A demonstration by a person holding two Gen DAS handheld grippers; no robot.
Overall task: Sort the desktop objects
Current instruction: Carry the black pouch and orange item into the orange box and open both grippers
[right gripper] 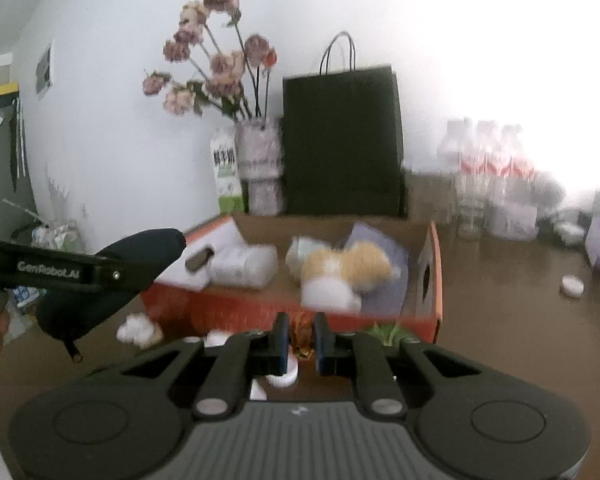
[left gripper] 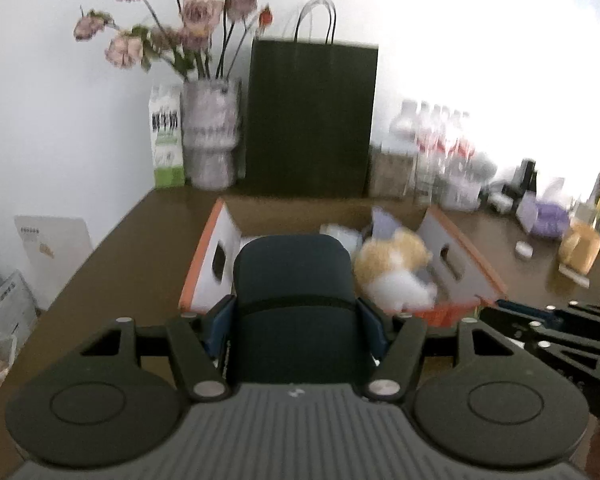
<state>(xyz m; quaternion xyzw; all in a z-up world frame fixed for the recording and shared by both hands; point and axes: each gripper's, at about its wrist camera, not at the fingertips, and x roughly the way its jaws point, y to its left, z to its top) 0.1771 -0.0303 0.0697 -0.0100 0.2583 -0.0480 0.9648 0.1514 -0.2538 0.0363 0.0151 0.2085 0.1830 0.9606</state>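
The left gripper [left gripper: 296,322] has its jaws about half open and pressed to both sides of a dark case [left gripper: 294,304] (rounded, with a zip seam across it), which it holds above the near edge of the orange box [left gripper: 204,248] on the brown desk [left gripper: 140,240]. In the right wrist view the same case [right gripper: 140,252] hangs at the left, over the box's [right gripper: 260,308] left flap. The right gripper [right gripper: 300,344] has its jaws drawn close together on a small brownish object [right gripper: 302,340]; motion blur makes it hard to name, perhaps a little figure. Inside the box lie a tan and white plush toy [right gripper: 340,272], a white packet [right gripper: 244,266] and a lilac pouch [right gripper: 384,268]. A crumpled white wad [right gripper: 138,330] sits on the desk just before the box. Behind stand a dark paper bag [left gripper: 312,120], a vase of faded roses [left gripper: 210,136], a milk carton [left gripper: 166,136] and water bottles [left gripper: 440,152].
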